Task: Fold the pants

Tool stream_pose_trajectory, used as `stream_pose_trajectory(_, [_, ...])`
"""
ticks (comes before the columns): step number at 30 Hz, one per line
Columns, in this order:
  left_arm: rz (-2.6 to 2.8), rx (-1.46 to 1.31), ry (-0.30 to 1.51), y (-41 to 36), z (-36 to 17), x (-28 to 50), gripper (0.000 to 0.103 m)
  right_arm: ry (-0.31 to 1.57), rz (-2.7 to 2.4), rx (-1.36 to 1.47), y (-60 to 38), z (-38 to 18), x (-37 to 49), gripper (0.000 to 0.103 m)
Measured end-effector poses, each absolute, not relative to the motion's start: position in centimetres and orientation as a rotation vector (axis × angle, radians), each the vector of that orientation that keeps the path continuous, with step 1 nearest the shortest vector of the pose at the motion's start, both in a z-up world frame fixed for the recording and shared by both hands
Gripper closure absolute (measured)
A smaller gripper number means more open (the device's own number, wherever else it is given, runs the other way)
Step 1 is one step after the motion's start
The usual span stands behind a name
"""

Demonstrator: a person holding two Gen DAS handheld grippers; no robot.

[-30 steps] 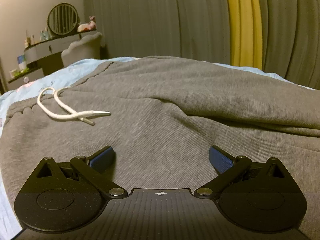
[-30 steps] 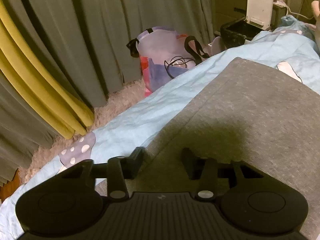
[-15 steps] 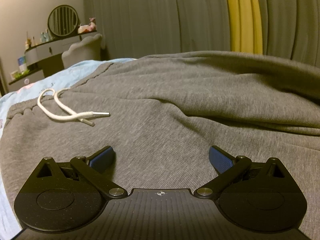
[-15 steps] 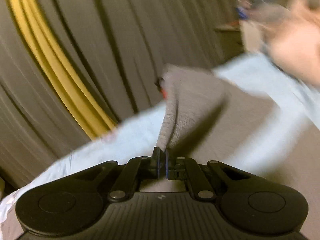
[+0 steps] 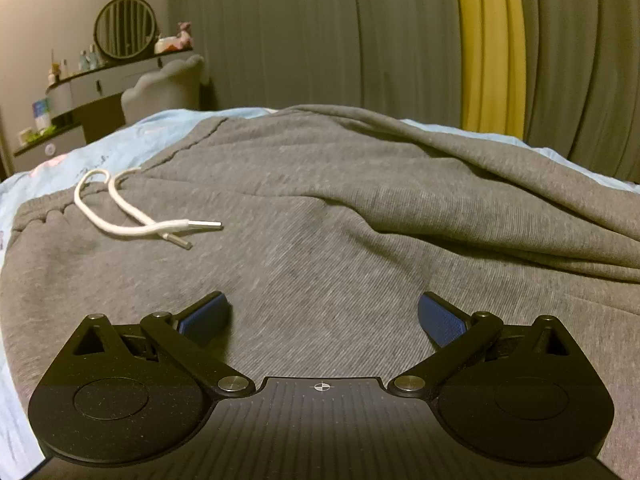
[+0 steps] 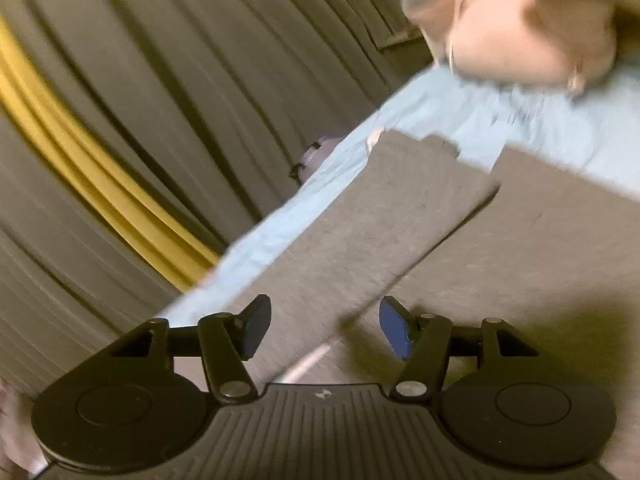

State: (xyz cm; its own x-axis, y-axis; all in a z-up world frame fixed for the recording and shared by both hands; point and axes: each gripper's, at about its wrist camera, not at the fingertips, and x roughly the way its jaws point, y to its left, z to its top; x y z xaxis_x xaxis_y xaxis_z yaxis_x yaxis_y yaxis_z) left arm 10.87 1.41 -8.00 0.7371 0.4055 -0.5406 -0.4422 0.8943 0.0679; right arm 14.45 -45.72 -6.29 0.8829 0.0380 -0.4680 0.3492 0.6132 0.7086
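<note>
Lying rumpled, grey pants (white drawstring)

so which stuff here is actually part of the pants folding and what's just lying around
Part of the job:
- grey pants, one leg laid over the other
- white drawstring
- left gripper, open above the fabric
- right gripper, jaws opening, nothing between them

Just lying about:
- blue bedsheet
- curtains
- dressing table with round mirror
- chair

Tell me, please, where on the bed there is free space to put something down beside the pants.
Bare blue sheet lies left of the waistband, toward the dresser, and a strip runs between the pant leg and the curtains. The grey pants and white drawstring fill the middle.
</note>
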Motion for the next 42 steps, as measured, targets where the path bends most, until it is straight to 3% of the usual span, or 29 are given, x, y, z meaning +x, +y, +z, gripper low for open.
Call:
stream_pose_trajectory(6, [0.47, -0.057, 0.582, 1.1, -8.1, 11.0, 0.0, 0.559, -0.129, 1.075, -46.0, -10.0, 16.3, 0.065])
stream_pose_trajectory(11, [0.494, -0.04, 0.611, 0.9, -7.1, 11.4, 0.0, 0.513, -0.174, 1.151, -46.3, -10.7, 16.6, 0.073])
stream_pose_trajectory(17, [0.453, -0.108, 0.484, 2.3, -0.8, 11.3, 0.0, 0.514, -0.152, 1.24, -47.3, -11.8, 16.3, 0.096])
stream_pose_trajectory(21, [0.363, -0.256, 0.536, 6.0, 2.0, 16.8, 0.0, 0.505, -0.143, 1.267, -47.3, -11.6, 15.6, 0.097])
stream_pose_trajectory(26, [0.303, -0.617, 0.673, 12.0, 0.8, 25.2, 0.001, 0.516, -0.132, 1.282, -47.1, -11.1, 15.1, 0.097])
stream_pose_trajectory(33, [0.323, -0.658, 0.774, 13.9, -1.7, 32.0, 0.027, 0.523, -0.138, 1.287, -47.7, -11.5, 15.8, 0.097])
stream_pose_trajectory(39, [0.297, -0.585, 0.793, 12.9, -2.2, 34.9, 0.031, 0.515, -0.137, 1.309, -47.9, -11.6, 16.0, 0.096])
stream_pose_trajectory(42, [0.293, -0.551, 0.81, 12.2, -2.4, 35.4, 0.063, 0.526, -0.134, 1.32, -48.3, -11.5, 15.9, 0.094])
